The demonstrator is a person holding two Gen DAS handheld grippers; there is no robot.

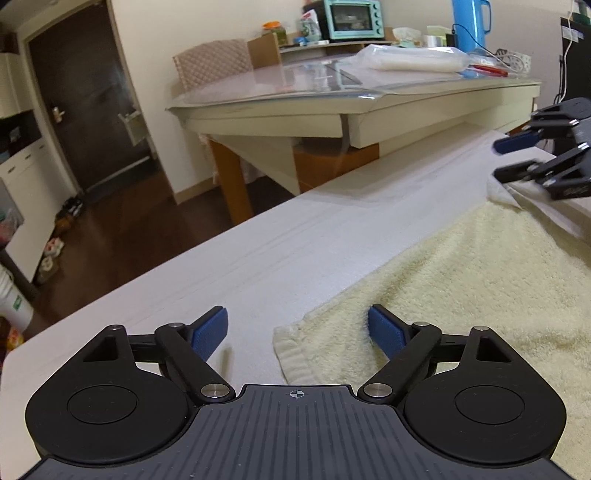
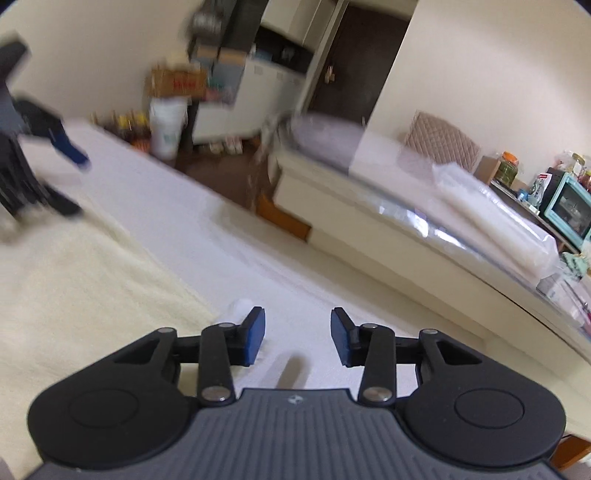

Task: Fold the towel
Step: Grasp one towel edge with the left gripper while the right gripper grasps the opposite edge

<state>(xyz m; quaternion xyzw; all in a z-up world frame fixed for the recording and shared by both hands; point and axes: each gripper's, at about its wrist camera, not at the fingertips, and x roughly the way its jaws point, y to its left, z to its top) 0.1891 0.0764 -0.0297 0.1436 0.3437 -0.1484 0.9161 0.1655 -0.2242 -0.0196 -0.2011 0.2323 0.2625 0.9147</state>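
Towel (image 1: 480, 280), pale yellow terry, lies spread on the white padded work surface (image 1: 295, 236), filling the 3 to 5 o'clock part of the left wrist view; its hemmed near corner sits at about 6 o'clock, between the fingers of the left gripper (image 1: 297, 328). In the right wrist view the same towel (image 2: 74, 273) covers the 8 to 9 o'clock side, though that picture is smeared by blur.

Beyond the work surface, at 12 to 1 o'clock in the left wrist view, stands a cream dining table (image 1: 332, 110) under a clear plastic cover, with a bagged white bundle (image 1: 417, 59) lying on it. A brown quilted chair back (image 1: 212, 62) shows at its far end. A mint-green toaster oven (image 1: 351, 18) sits on a shelf behind, at 12 o'clock, and a blue jug (image 1: 471, 22) at 1 o'clock.

The left gripper has its jaws spread wide, and they close on nothing; its right blue pad (image 1: 386, 330) hangs over the towel's edge, the left pad over bare surface.

The right gripper (image 2: 297, 336) is also parted, less widely, with nothing between its pads. Seen from the left wrist camera, at 3 o'clock, it (image 1: 506, 158) hovers by the towel's far raised corner, fingers apart, and whether the lower finger touches the cloth cannot be told
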